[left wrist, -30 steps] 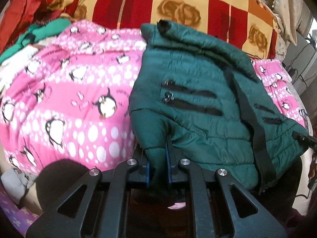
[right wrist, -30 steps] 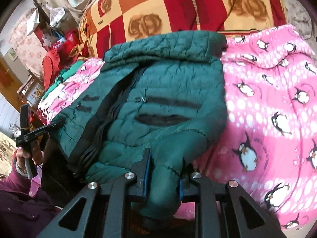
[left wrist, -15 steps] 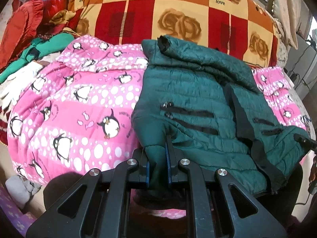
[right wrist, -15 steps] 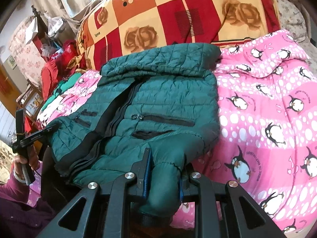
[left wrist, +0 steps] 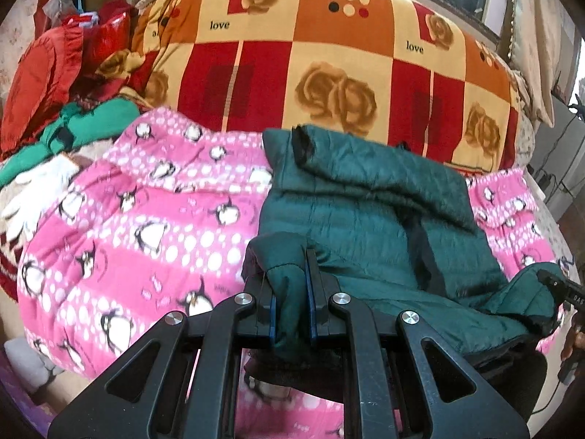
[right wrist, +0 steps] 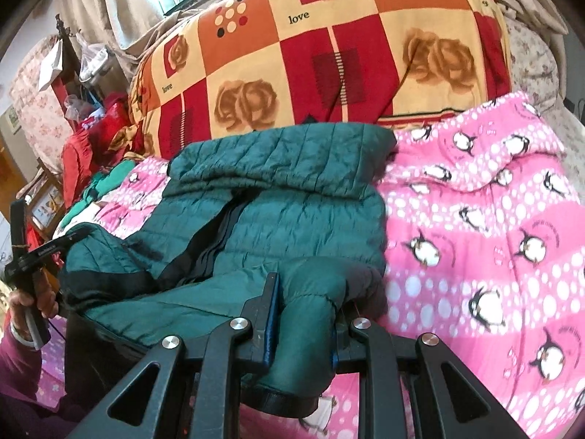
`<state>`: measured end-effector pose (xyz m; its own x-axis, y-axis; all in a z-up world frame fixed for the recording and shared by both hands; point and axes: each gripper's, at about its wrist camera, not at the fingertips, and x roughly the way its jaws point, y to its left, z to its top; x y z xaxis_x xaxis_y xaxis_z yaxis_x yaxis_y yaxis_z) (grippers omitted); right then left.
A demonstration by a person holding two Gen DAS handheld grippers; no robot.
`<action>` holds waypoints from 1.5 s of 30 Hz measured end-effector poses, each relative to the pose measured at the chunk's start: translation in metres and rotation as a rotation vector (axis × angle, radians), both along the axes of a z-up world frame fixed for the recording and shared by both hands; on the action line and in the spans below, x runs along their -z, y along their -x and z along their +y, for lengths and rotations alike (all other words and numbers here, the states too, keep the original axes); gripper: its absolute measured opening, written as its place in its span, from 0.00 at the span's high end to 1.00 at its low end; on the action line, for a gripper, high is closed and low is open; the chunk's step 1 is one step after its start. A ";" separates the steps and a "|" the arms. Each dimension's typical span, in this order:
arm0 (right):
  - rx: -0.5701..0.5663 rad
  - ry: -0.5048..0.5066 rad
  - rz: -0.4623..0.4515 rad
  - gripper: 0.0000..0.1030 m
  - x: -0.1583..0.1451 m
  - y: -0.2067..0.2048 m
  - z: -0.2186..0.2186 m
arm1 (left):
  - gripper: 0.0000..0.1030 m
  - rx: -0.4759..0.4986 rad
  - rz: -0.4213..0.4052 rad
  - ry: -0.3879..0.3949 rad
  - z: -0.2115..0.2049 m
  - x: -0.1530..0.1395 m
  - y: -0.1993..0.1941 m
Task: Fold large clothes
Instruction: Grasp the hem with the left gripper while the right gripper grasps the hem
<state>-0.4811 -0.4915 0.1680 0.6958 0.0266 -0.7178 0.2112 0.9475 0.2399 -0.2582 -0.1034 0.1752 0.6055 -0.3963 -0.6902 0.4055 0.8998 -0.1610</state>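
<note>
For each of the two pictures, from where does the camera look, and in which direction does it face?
Left wrist view: sits on the left gripper, faces down across the bed; its jaws clamp the green jacket hem; the right gripper shows at the right edge.
Right wrist view: sits on the right gripper, faces the same way; it clamps the hem too; the left gripper, the hand holding it and a purple sleeve show at the left.
Shared: jacket, pink penguin blanket, checked rose blanket.

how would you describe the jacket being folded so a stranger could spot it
On the pink penguin blanket, in front of the checked rose quilt, lies a dark green quilted jacket. It alone is plain, puffy, with a black zip strip down the middle.
</note>
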 end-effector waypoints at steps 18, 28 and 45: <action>0.105 0.103 -0.059 0.81 -0.031 -0.112 -0.050 | 0.89 -0.095 -0.083 -0.020 -0.061 -0.026 -0.096; 0.161 0.120 -0.039 0.81 -0.025 -0.181 -0.090 | 0.89 -0.148 -0.076 -0.067 -0.087 -0.018 -0.159; 0.240 0.097 0.014 0.81 0.034 -0.287 -0.135 | 0.88 -0.238 0.022 -0.122 -0.131 0.041 -0.255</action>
